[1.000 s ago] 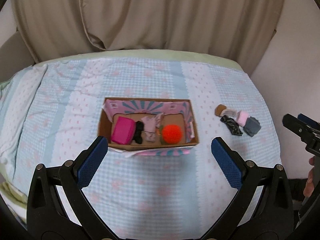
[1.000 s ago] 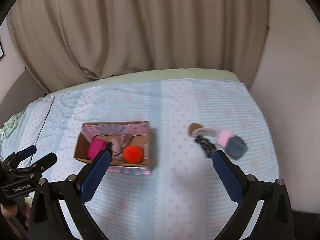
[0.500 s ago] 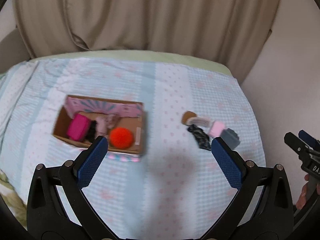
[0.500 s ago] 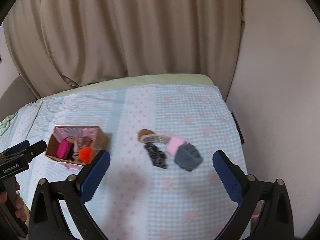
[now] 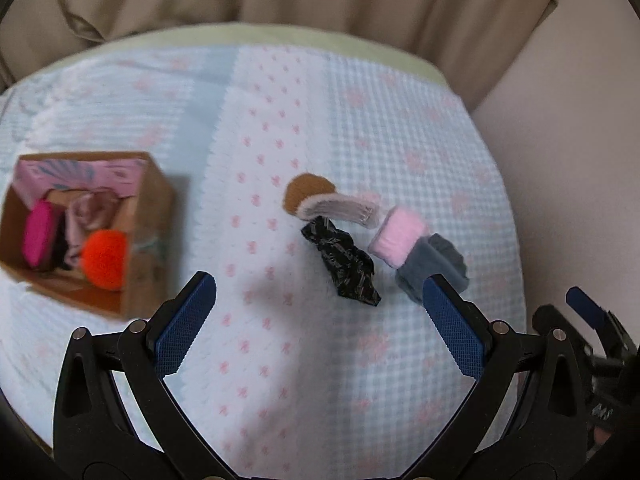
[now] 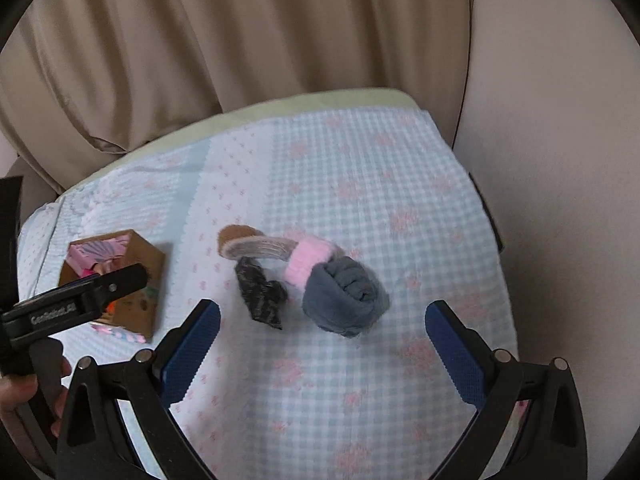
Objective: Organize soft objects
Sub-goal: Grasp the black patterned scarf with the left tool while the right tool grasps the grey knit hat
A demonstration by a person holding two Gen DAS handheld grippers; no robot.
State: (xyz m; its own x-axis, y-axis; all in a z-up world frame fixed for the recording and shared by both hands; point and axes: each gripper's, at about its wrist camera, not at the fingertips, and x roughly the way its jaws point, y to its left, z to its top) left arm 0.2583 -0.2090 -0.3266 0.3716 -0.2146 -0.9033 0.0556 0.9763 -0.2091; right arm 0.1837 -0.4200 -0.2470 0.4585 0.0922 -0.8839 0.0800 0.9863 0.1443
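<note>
Several soft items lie together on the checked bedspread: a grey rolled sock (image 6: 344, 302) (image 5: 434, 266), a pink roll (image 6: 310, 259) (image 5: 398, 236), a black patterned cloth (image 6: 260, 294) (image 5: 342, 266) and a brown-and-white piece (image 6: 256, 245) (image 5: 328, 200). A cardboard box (image 5: 148, 232) (image 6: 140, 276) at the left holds an orange pom-pom (image 5: 105, 258), a magenta item (image 5: 38, 236) and a mauve cloth (image 5: 88, 216). My left gripper (image 5: 318, 320) is open and empty, just in front of the black cloth. My right gripper (image 6: 322, 344) is open and empty, just in front of the grey sock.
The bed ends at a beige curtain (image 6: 240, 40) at the back and a plain wall (image 6: 560, 160) on the right. The left gripper's body (image 6: 76, 300) crosses in front of the box in the right wrist view. The right gripper (image 5: 592, 320) shows at the left view's right edge.
Both grippers have swung right and moved closer to the loose items. The box has slid to the left of both views. Both stay open.
</note>
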